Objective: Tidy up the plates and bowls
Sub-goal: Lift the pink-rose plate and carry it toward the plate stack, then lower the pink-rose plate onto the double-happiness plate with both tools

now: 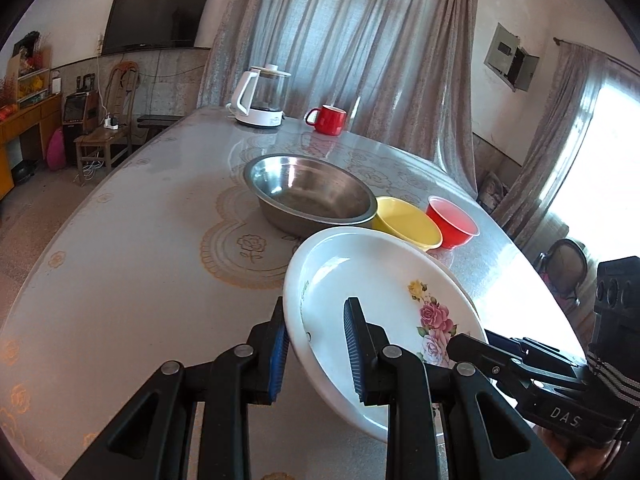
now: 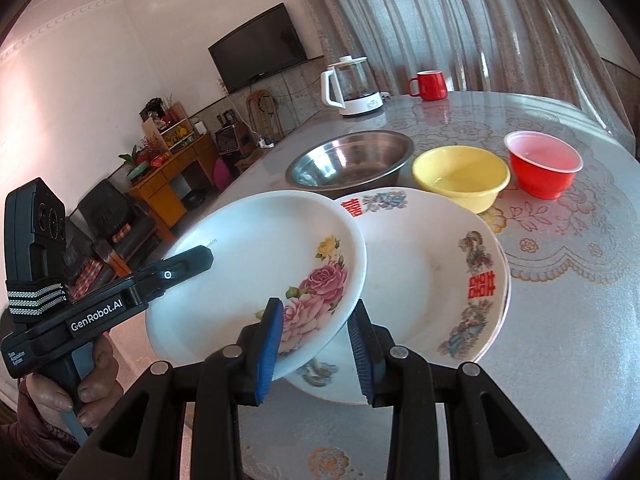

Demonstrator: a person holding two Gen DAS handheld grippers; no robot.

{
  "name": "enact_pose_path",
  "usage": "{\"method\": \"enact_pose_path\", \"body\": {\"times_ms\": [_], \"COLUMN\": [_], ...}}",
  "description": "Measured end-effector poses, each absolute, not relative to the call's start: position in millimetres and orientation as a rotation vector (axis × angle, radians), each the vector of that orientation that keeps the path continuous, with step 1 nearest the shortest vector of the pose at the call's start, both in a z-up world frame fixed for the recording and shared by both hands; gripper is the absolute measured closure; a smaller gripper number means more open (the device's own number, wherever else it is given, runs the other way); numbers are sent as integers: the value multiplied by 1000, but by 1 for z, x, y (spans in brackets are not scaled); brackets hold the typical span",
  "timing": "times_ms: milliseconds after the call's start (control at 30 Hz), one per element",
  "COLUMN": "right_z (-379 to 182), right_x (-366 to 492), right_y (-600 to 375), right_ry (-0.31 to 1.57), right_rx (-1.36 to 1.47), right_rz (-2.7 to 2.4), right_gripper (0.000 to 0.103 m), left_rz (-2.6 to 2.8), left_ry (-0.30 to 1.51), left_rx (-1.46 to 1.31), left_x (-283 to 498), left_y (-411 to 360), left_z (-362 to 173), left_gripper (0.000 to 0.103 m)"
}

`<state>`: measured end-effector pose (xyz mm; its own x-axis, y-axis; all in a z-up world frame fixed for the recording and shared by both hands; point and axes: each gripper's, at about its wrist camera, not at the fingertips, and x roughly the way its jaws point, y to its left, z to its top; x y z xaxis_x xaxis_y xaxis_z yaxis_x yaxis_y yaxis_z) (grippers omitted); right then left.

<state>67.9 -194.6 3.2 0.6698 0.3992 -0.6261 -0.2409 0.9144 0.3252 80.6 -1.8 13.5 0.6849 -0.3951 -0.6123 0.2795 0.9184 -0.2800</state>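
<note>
Tilting rose plate (image 2: 256, 264), rim toward bowls

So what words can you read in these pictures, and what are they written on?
"GenRobot.AI": on the left gripper, along its body.
"DAS": on the right gripper, along its body; the rest is cut off.
Red double-happiness signs: on the rim of the lower plate.
Small grey script on the rose plate: ends in "den", otherwise too blurred.
Small white print on the left gripper's handle: too small to read.
</note>
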Motion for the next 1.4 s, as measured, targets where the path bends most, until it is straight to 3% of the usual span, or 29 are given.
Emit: {"method": "enact_pose_path", "body": {"times_ms": [333, 967, 1267, 1400], "right_z": [-5, -13, -13, -14], "right_x": [78, 87, 88, 87], "right_y": [-236, -228, -215, -208], "right_ry": [779, 796, 784, 773], "right_rx": [245, 153, 29, -29], "right_rz": [221, 168, 119, 115], "right_gripper": [70, 66, 61, 50], "left_rz": [-440, -436, -421, -425], "left_ry": [803, 844, 837, 823], "left_rx": [-131, -167, -171, -189], "left_x": [105, 114, 110, 107], "left_y": [-44, -47, -45, -42], "left_z": [-7, -17, -15, -10], "left_gripper": [77, 64, 62, 59]}}
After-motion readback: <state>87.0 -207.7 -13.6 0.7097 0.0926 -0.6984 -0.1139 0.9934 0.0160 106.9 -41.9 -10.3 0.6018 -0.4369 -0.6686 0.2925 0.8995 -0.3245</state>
